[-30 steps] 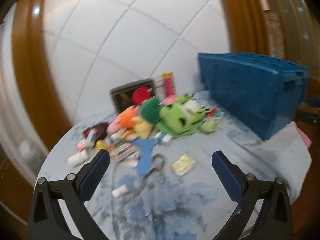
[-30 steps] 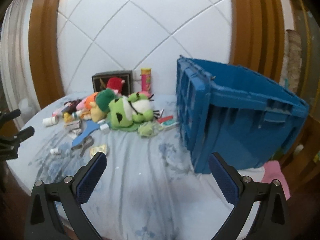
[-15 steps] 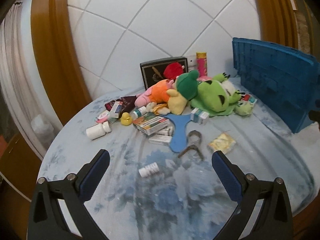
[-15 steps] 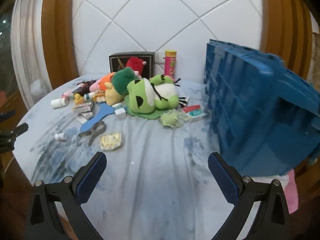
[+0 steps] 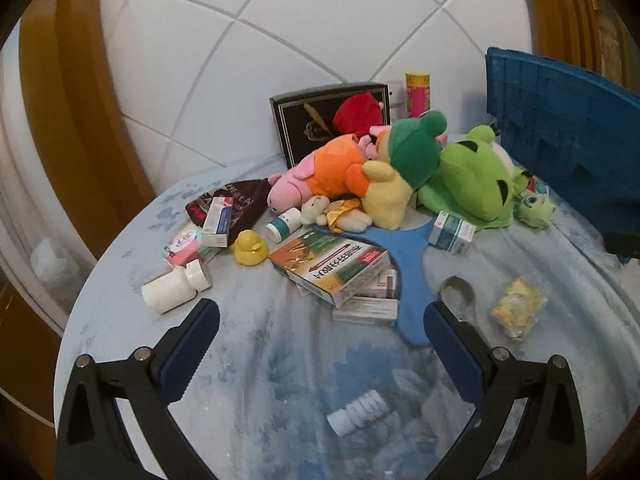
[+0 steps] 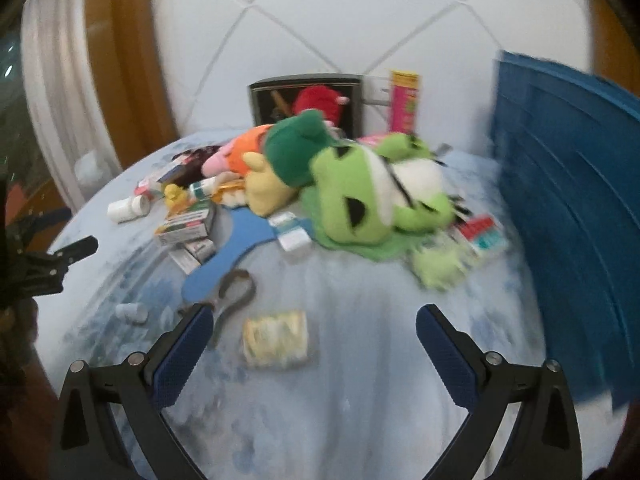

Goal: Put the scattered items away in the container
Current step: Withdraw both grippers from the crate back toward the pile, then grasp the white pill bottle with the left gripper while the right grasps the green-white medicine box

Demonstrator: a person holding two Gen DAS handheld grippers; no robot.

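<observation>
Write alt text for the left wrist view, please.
The open left hand-held gripper hovers over a round table scattered with plush toys, medicine boxes, a white bottle and a yellow duck. A blue crate stands at the right.

round table, blue crate, toys

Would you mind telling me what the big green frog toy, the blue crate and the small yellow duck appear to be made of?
Green frog toy: soft plush fabric, matte and fuzzy, slumped on the cloth. Blue crate: rigid moulded plastic, ribbed wall with a slight sheen. Yellow duck: probably rubber or vinyl, smooth and faintly glossy; the exact material cannot be told from these views.
</observation>
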